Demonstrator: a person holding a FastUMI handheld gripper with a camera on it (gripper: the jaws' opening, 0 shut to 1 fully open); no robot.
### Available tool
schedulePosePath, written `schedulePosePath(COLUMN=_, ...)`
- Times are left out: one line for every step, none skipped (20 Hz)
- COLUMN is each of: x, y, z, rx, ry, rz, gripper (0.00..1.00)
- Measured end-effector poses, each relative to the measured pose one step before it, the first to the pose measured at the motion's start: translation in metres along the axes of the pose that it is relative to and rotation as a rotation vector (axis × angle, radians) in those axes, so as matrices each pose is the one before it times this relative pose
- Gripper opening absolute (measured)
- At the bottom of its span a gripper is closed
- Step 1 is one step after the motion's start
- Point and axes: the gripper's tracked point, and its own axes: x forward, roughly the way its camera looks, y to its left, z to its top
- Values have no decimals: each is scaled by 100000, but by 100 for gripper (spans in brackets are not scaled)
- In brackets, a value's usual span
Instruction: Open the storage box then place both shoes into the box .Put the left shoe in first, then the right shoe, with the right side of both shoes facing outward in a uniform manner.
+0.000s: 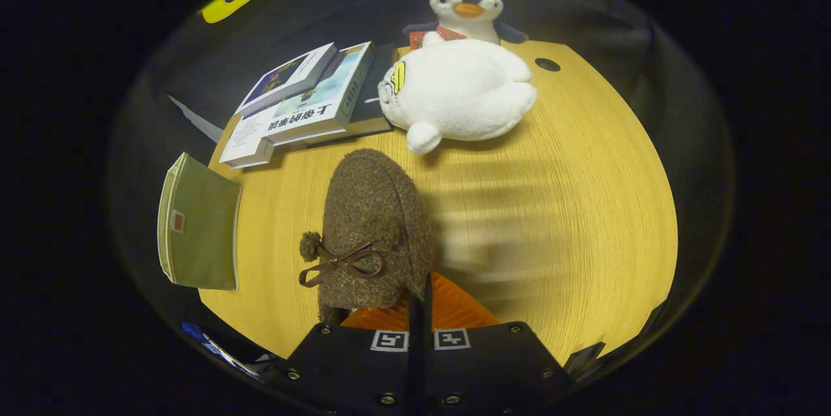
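Right now I have the gripper (419, 302) pressed nearly together on the heel edge of the brown fuzzy shoe (373, 221), its two fingers pinching the rim so that only a thin slit stays between them. The shoe hangs out ahead of the fingers, toe pointing away over the wooden table (584, 208), with its little bow (341, 263) and pompoms facing up toward me. Beyond the toe sit a white plush toy (464, 95) and a plush penguin (469, 7), and off to the left a stack of books (305, 101). A green folded thing (198, 221) hangs off the table's left edge; I cannot tell whether that is part of the storage box.

My worry is the grip. I am holding a soft, floppy rim at one end, so I judge the long toe could sag or swing, twisting the shoe out of the facing the task wants. A quick turn could let the fabric slide out of the pinch. Swinging wide may also knock the white toy or the books, which lie near the toe.
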Motion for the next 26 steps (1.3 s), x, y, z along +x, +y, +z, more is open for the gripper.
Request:
schedulePosePath(x=-319, y=440, z=231, rx=-752, ry=-678, rz=216, gripper=0)
schedulePosePath(x=-349, y=501, z=456, rx=-731, ry=-1394, rz=292, gripper=0)
schedulePosePath(x=-295, y=417, z=260, rx=-765, ry=-763, rz=-9, gripper=0)
schedulePosePath(x=-389, y=391, z=255, rx=-140, ry=-480, rz=144, gripper=0)
schedulePosePath(x=-222, y=650, z=207, rx=30, ry=-112, rz=840, gripper=0)
schedulePosePath(x=-310, y=708, z=201, rx=35, ry=-17, rz=1305, gripper=0)
schedulePosePath(x=-428, y=726, z=222, rx=84, ry=57, rz=1212, gripper=0)
schedulePosePath(x=-380, y=772, z=300, rx=-322, ry=-23, rz=1168, gripper=0)
schedulePosePath(x=-351, y=800, z=263, rx=-60, ry=-192, rz=903, gripper=0)
schedulePosePath(x=-242, y=839, z=313, rx=-481, ry=-112, rz=818, gripper=0)
schedulePosePath(x=-266, y=750, z=355, rx=-1258, ry=-286, rz=185, gripper=0)
schedulePosePath(x=-140, y=776, z=384, rx=-1602, ry=-461, rz=57, gripper=0)
schedulePosePath(x=-279, y=867, z=383, rx=-1428, ry=-340, rz=360, gripper=0)
schedulePosePath(x=-154, y=977, z=302, rx=-1297, ry=-133, rz=898, gripper=0)
schedulePosePath(x=-153, y=1031, z=356, rx=-1117, ry=-223, rz=1156, gripper=0)
schedulePosePath(x=-32, y=927, z=275, rx=-1062, ry=-160, rz=752, gripper=0)
schedulePosePath(x=-85, y=1000, z=289, rx=-1243, ry=73, rz=763, gripper=0)
schedulePosePath(x=-15, y=1115, z=193, rx=-1078, ry=267, rz=1110, gripper=0)
schedulePosePath(x=-20, y=1175, z=288, rx=-1135, ry=216, rz=1415, gripper=0)
schedulePosePath(x=32, y=1133, z=234, rx=-975, ry=314, rz=1405, gripper=0)
schedulePosePath(x=9, y=1141, z=305, rx=-1047, ry=324, rz=1415, gripper=0)
schedulePosePath(x=81, y=1075, z=375, rx=-994, ry=110, rz=1281, gripper=0)
schedulePosePath(x=96, y=1068, z=496, rx=-1254, ry=-279, rz=972, gripper=0)
schedulePosePath(x=223, y=835, z=394, rx=-1488, ry=-507, rz=531, gripper=0)
schedulePosePath(x=301, y=722, z=110, rx=-1169, ry=50, rz=282, gripper=0)
schedulePosePath(x=315, y=1001, z=105, rx=-631, ry=374, rz=889, gripper=0)
